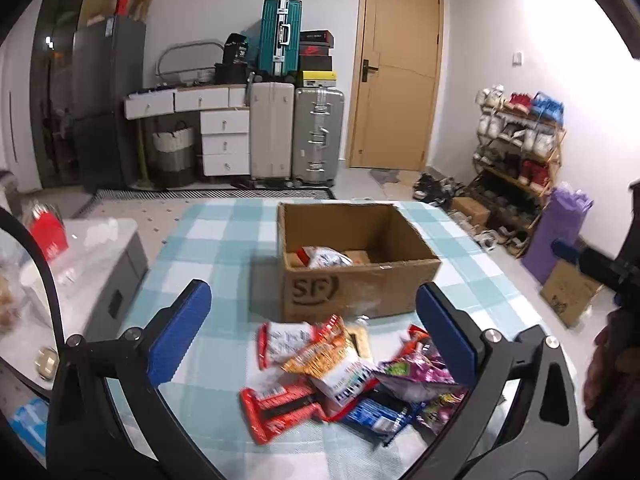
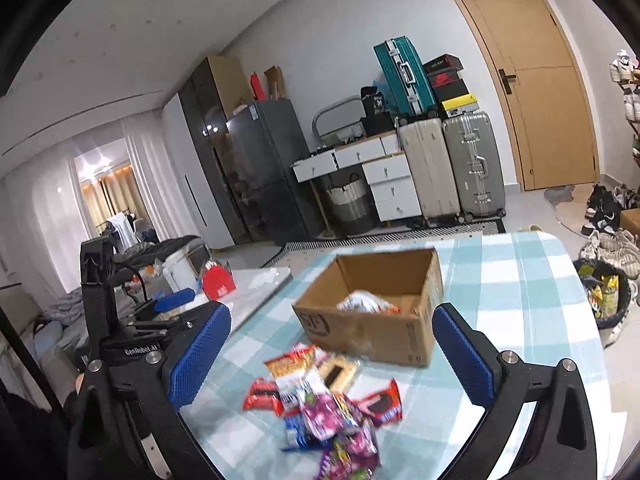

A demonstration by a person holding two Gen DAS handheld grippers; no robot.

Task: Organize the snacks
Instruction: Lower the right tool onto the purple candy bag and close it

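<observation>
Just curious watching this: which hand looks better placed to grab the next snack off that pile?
Probably left. The open left gripper has the pile of colourful snack packets close between its fingers; the open right gripper seems farther back. The brown cardboard box lies just beyond.

I'm seeing the snack packets [image 1: 344,376] lying in a loose, overlapping pile on the table, just in front of the open cardboard box [image 1: 360,280], which is sitting upright, holding a few packets already.

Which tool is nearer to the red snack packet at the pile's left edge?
Left. The left tool hovers just above the red snack packet; the right tool hangs farther right.
</observation>
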